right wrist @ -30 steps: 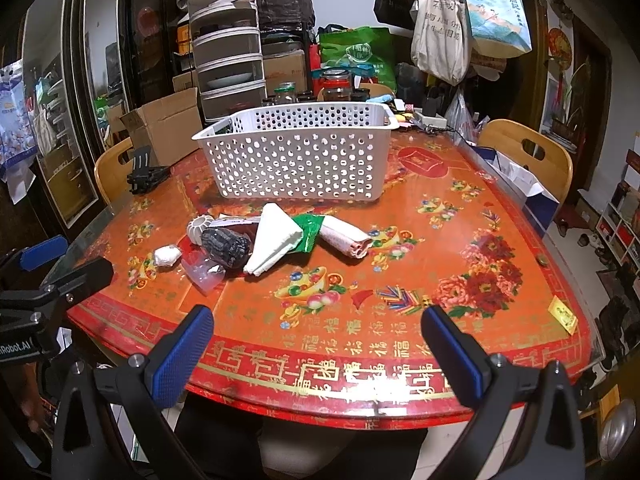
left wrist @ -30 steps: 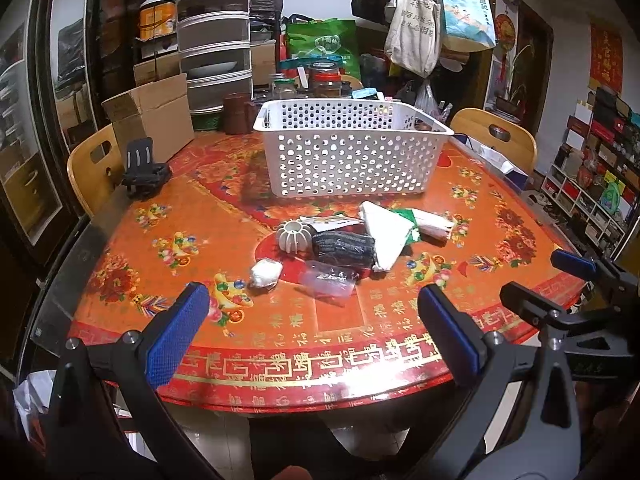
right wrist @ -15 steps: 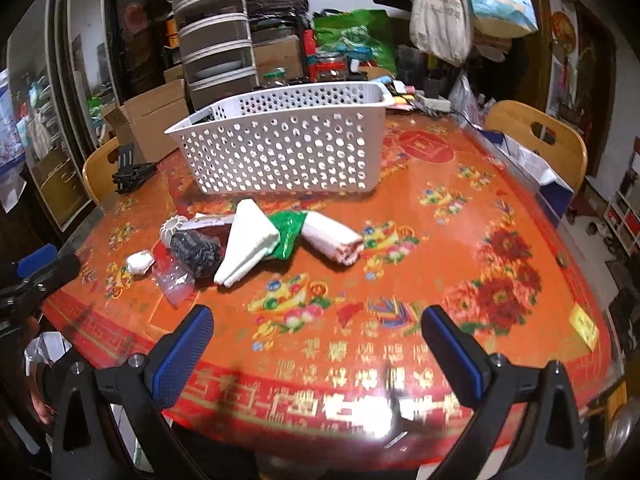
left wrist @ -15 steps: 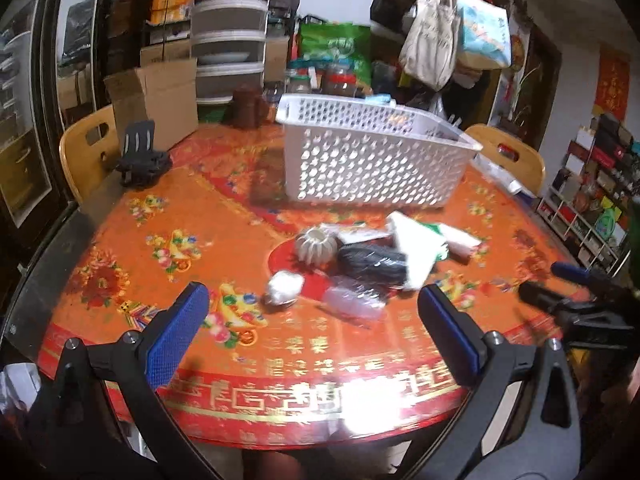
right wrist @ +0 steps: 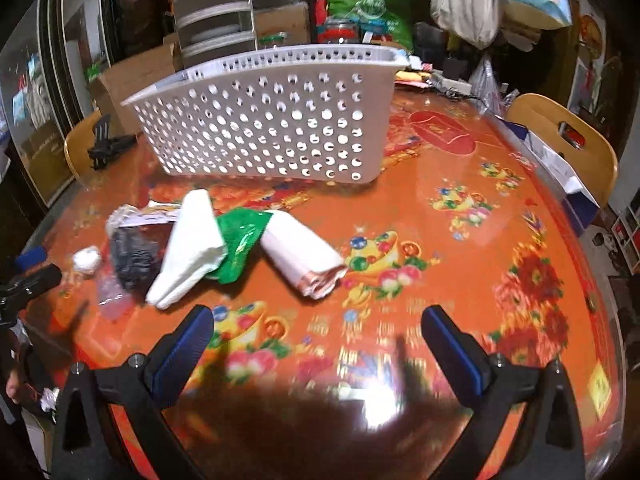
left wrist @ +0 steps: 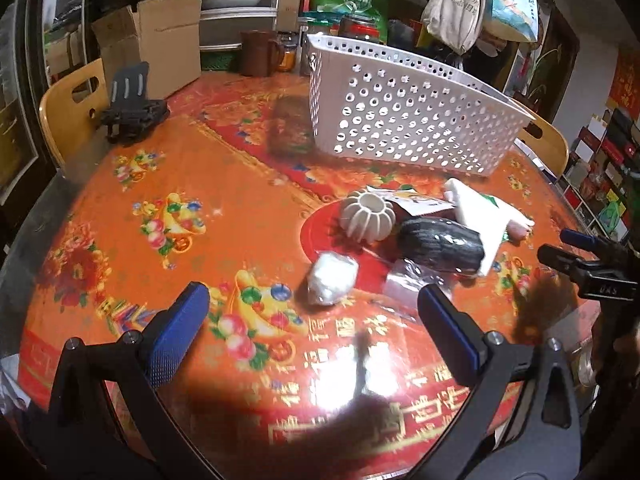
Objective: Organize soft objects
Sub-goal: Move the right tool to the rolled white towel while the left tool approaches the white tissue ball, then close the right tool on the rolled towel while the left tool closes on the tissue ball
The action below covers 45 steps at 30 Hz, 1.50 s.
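Left gripper (left wrist: 308,320) spread wide, empty; white ball (left wrist: 332,276) just ahead, between its fingers. Right gripper (right wrist: 316,340) also spread, empty, farther from ball.

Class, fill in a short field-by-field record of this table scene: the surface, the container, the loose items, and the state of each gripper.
surface: round table with red floral cover
container: white perforated basket, standing on the table behind the pile; contents cannot be seen
loose items: ribbed white pumpkin-shaped piece, dark bundle, small white ball, clear plastic bag, white folded bag, green bag, pink-edged roll
left gripper: open, holding nothing
right gripper: open, holding nothing
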{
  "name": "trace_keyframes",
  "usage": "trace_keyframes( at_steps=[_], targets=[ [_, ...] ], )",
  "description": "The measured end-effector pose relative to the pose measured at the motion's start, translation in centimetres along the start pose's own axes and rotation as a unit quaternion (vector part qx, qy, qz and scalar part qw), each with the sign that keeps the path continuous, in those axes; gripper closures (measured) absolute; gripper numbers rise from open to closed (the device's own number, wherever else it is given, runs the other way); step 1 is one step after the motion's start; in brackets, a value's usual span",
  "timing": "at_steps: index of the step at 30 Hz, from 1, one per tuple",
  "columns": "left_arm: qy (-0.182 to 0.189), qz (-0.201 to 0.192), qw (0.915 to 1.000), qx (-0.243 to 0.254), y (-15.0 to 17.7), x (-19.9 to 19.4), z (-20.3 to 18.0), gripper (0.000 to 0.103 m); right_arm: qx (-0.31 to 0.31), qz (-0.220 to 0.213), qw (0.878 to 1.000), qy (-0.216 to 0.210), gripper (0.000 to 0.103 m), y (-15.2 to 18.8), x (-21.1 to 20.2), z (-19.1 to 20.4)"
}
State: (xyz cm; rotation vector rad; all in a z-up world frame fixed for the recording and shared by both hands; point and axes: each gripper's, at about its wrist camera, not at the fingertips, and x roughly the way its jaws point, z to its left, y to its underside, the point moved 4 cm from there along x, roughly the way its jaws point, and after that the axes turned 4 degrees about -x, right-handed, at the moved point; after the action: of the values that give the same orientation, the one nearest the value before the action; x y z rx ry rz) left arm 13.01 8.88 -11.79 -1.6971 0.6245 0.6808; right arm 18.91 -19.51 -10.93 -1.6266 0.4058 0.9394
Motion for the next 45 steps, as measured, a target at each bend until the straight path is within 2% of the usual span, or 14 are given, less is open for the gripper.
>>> trace_keyframes(
  at_steps=[6,10,13,18,20,24,28,32,39,44,45],
  targets=[
    [-0.003,0.012,0.9999,0.003,-0.6,2.0,0.1,0.000,-0.019,0.015,1.000,0.003,0.003,-1.5,2.8,-0.6],
    [0.000,0.015,0.9999,0.000,-0.8,2.7,0.4,0.001,-0.030,0.020,0.999,-0.002,0.013,-2.1,3.6,-0.5],
    [0.004,0.015,0.9999,0.001,-0.9,3.0,0.4,0.003,-0.040,0.023,0.999,-0.006,0.017,-2.4,3.9,0.1],
    [-0.004,0.016,0.9999,0.002,-0.9,3.3,0.2,0.018,-0.058,0.028,0.998,-0.001,0.027,-2.9,4.7,0.7],
    [-0.004,0.017,0.9998,0.002,-0.9,3.4,0.2,0.023,-0.061,0.033,0.998,-0.004,0.035,-3.0,5.1,0.8],
    [-0.002,0.017,0.9998,0.005,-0.8,3.4,0.1,0.028,-0.062,0.035,0.997,-0.006,0.040,-3.0,5.2,0.9],
    [0.003,0.020,0.9997,0.012,-0.6,3.5,-0.3,0.035,-0.067,0.033,0.997,-0.010,0.054,-2.8,4.9,1.4],
    [0.007,0.021,0.9996,0.017,-0.4,3.7,-0.9,0.040,-0.069,0.032,0.997,-0.007,0.061,-2.5,4.6,1.6],
    [0.004,0.023,0.9992,0.033,0.1,3.9,-1.8,0.050,-0.037,0.023,0.999,-0.006,0.064,-1.2,3.6,0.5],
    [0.002,0.020,0.9993,0.033,0.1,3.9,-2.0,0.074,-0.005,0.008,1.000,-0.016,0.066,-0.2,2.2,-0.6],
    [0.003,0.020,0.9993,0.031,0.1,3.9,-1.9,0.074,0.000,0.005,1.000,-0.018,0.066,0.0,2.0,-0.8]
  ],
)
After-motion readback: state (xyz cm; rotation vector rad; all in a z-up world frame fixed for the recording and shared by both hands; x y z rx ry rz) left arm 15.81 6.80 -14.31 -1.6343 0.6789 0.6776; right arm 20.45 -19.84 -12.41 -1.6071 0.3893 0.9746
